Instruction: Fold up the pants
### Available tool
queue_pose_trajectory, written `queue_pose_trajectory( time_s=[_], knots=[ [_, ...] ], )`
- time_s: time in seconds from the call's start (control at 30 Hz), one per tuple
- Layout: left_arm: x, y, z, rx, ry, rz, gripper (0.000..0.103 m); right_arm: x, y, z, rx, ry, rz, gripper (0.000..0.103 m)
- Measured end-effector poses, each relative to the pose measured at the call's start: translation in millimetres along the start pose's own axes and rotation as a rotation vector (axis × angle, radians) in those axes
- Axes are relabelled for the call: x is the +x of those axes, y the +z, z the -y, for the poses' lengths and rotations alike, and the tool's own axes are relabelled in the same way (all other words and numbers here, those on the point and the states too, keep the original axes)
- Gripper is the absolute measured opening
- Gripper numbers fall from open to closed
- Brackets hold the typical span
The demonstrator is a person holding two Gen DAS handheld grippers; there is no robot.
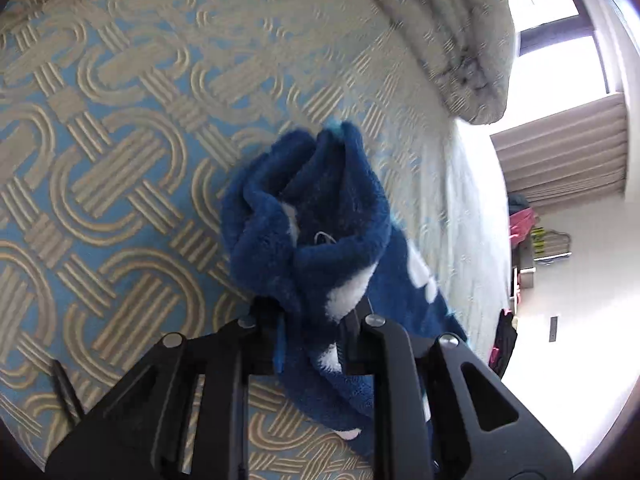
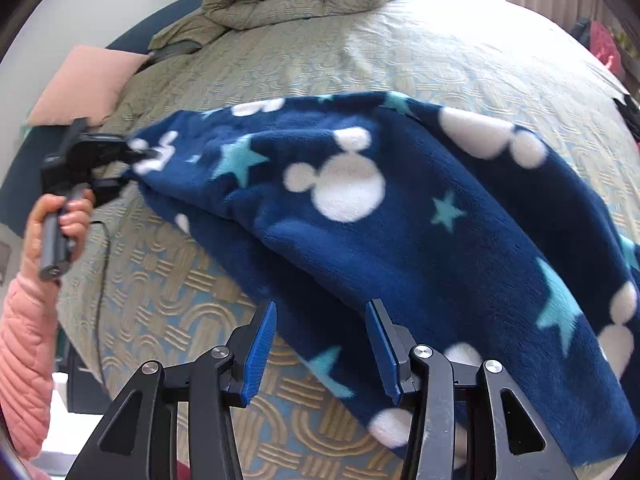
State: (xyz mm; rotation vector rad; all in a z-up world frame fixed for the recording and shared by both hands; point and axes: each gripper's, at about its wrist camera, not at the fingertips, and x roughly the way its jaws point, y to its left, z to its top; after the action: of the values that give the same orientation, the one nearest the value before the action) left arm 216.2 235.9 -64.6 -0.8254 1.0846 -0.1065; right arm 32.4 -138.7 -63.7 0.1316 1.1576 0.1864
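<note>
From the left wrist view, the left gripper (image 1: pixel 312 320) has its fingers pinched on a bunched edge of the blue fleece pants (image 1: pixel 316 216), so the cloth rises in a crumpled wad ahead of the camera and trails off to the right over the patterned bedspread (image 1: pixel 120 120); holding one end up like this lets the rest hang free for straightening. A folded quilt (image 1: pixel 452 32) sits at the far end of the bed, out of the way. From the right wrist view, the right gripper (image 2: pixel 322 344) has its blue-padded fingers (image 2: pixel 260 348) spread wide with nothing between them, poised just in front of the near lower edge of the pants, probably lined up to take a second hold. The pants stretch across the bed from the left gripper (image 2: pixel 132 160), gripped by a hand (image 2: pixel 64 220), down toward the right; whether the held end is waistband or hem is hard to tell through the blur. A pink pillow (image 2: pixel 88 84) lies behind.
</note>
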Motion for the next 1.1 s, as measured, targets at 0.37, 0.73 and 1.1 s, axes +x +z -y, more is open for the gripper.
queue_pose_trajectory(
  time_s=[0.37, 0.73, 1.1],
  knots=[
    [-134.4, -31.6, 38.9, 0.122, -0.121, 0.088, 0.019, -10.7, -21.1, -15.2, -0.22, -0.109, -0.026, 0.047],
    [-58.4, -59.0, -94.6, -0.01, 0.222, -0.016, 0.046, -7.3, -58.2, -19.6, -0.27, -0.125, -0.067, 0.06],
    [-114.2, -86.7, -35.3, 0.249, 0.273, 0.174, 0.065, -38.5, -77.9, 24.5, -0.028, -0.035, -0.03, 0.059]
  ],
)
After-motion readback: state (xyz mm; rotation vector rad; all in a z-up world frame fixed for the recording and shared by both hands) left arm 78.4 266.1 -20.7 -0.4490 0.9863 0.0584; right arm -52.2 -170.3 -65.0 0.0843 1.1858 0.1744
